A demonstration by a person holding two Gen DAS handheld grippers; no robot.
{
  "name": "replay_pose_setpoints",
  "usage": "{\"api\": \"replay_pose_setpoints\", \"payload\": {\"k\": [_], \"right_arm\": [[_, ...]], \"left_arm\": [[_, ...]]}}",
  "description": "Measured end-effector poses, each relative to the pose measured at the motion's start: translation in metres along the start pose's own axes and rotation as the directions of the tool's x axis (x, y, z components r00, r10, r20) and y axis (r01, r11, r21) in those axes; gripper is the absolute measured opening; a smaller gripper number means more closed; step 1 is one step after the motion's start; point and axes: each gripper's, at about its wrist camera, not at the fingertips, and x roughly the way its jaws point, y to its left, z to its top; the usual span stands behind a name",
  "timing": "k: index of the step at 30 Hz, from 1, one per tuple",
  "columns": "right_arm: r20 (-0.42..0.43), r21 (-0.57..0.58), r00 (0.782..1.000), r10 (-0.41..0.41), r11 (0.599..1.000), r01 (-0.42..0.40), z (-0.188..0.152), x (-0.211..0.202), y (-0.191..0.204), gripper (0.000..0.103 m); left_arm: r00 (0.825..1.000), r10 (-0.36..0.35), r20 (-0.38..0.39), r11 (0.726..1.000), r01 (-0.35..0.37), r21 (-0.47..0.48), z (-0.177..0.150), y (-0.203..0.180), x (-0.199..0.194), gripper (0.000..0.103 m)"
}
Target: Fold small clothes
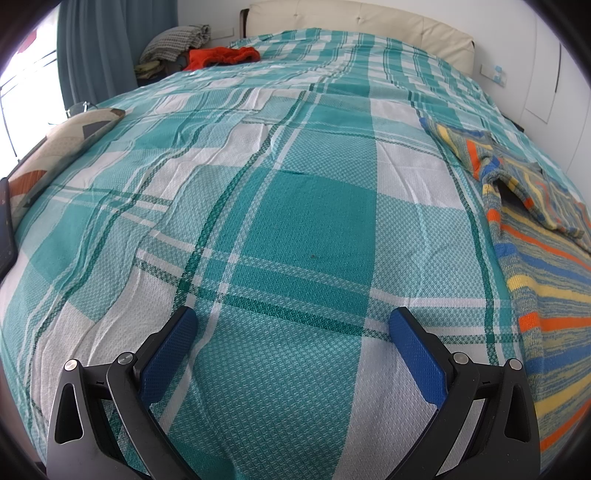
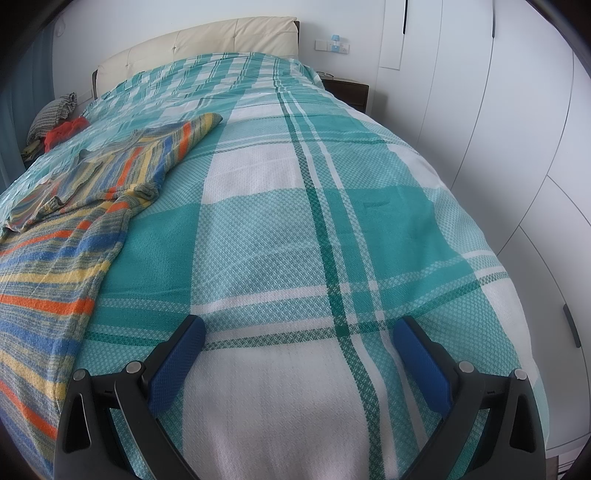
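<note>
A striped knit garment (image 1: 546,280) in blue, yellow and orange lies spread on the bed, at the right edge of the left wrist view and at the left of the right wrist view (image 2: 62,236). One sleeve stretches toward the headboard. My left gripper (image 1: 293,317) is open and empty above the teal plaid bedspread (image 1: 295,192), to the left of the garment. My right gripper (image 2: 299,328) is open and empty above the bedspread (image 2: 314,221), to the right of the garment.
A red cloth (image 1: 221,57) and a grey checked bundle (image 1: 177,40) lie at the far left by the cream headboard (image 1: 354,18). A patterned pillow (image 1: 55,147) sits at the bed's left edge. White wardrobe doors (image 2: 517,147) and a dark nightstand (image 2: 347,92) stand at the right.
</note>
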Motion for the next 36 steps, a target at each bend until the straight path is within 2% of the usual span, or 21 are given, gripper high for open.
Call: {"api": "replay_pose_setpoints", "payload": {"k": [8, 11, 13, 15, 17, 19, 20, 21, 23, 25, 27, 29, 32, 36], "right_arm": [[-0.002, -0.002, 1.0, -0.003, 1.0, 0.003, 0.0, 0.0, 0.0, 0.101], [-0.023, -0.004, 1.0, -0.002, 1.0, 0.002, 0.003, 0.001, 0.0, 0.101], [-0.075, -0.015, 0.997, 0.02, 1.0, -0.021, 0.011, 0.001, -0.002, 0.102], [-0.147, -0.027, 0.988, 0.046, 0.998, -0.051, 0.021, -0.004, -0.005, 0.1], [-0.186, 0.018, 0.975, 0.119, 0.993, -0.117, 0.027, -0.022, -0.012, 0.098], [-0.232, 0.065, 0.947, 0.221, 0.975, -0.211, 0.024, -0.045, -0.016, 0.098], [-0.271, 0.082, 0.923, 0.274, 0.962, -0.261, 0.019, -0.057, -0.014, 0.098], [-0.312, 0.096, 0.895, 0.318, 0.948, -0.304, 0.013, -0.067, -0.012, 0.097], [-0.405, 0.124, 0.824, 0.396, 0.917, -0.38, -0.007, -0.086, -0.003, 0.094], [-0.479, 0.135, 0.766, 0.429, 0.898, -0.418, -0.032, -0.1, 0.011, 0.091], [-0.534, 0.132, 0.73, 0.428, 0.894, -0.428, -0.055, -0.108, 0.023, 0.09], [-0.564, 0.131, 0.712, 0.419, 0.896, -0.424, -0.073, -0.108, 0.032, 0.087], [-0.561, 0.11, 0.725, 0.4, 0.904, -0.413, -0.086, -0.102, 0.042, 0.085], [-0.566, 0.142, 0.71, 0.42, 0.897, -0.418, -0.09, -0.094, 0.047, 0.081]], "left_arm": [[1.0, 0.0, -0.009, 1.0, 0.0, 0.0, 0.001, 0.0, 0.0, 0.103], [0.997, -0.017, -0.072, 1.0, 0.017, 0.005, 0.009, 0.004, -0.002, 0.103], [0.992, -0.03, -0.122, 0.999, 0.026, -0.032, 0.014, 0.009, -0.015, 0.099], [0.984, -0.134, -0.121, 0.987, 0.121, -0.107, 0.01, 0.015, -0.044, 0.098], [0.962, -0.241, -0.13, 0.965, 0.224, -0.132, -0.003, 0.009, -0.074, 0.098], [0.928, -0.31, -0.205, 0.951, 0.301, -0.075, -0.023, -0.013, -0.094, 0.098], [0.914, -0.317, -0.253, 0.947, 0.319, -0.032, -0.036, -0.025, -0.101, 0.098], [0.906, -0.309, -0.289, 0.945, 0.326, 0.011, -0.05, -0.037, -0.107, 0.097], [0.894, -0.289, -0.342, 0.944, 0.326, 0.056, -0.073, -0.053, -0.115, 0.089], [0.871, -0.29, -0.398, 0.94, 0.337, 0.051, -0.087, -0.066, -0.114, 0.083], [0.859, -0.29, -0.423, 0.936, 0.347, 0.063, -0.096, -0.077, -0.113, 0.081], [0.859, -0.26, -0.44, 0.94, 0.329, 0.087, -0.102, -0.085, -0.107, 0.078], [0.86, -0.244, -0.448, 0.948, 0.309, 0.077, -0.104, -0.085, -0.102, 0.076], [0.853, -0.244, -0.461, 0.952, 0.301, 0.053, -0.103, -0.079, -0.103, 0.07]]}}
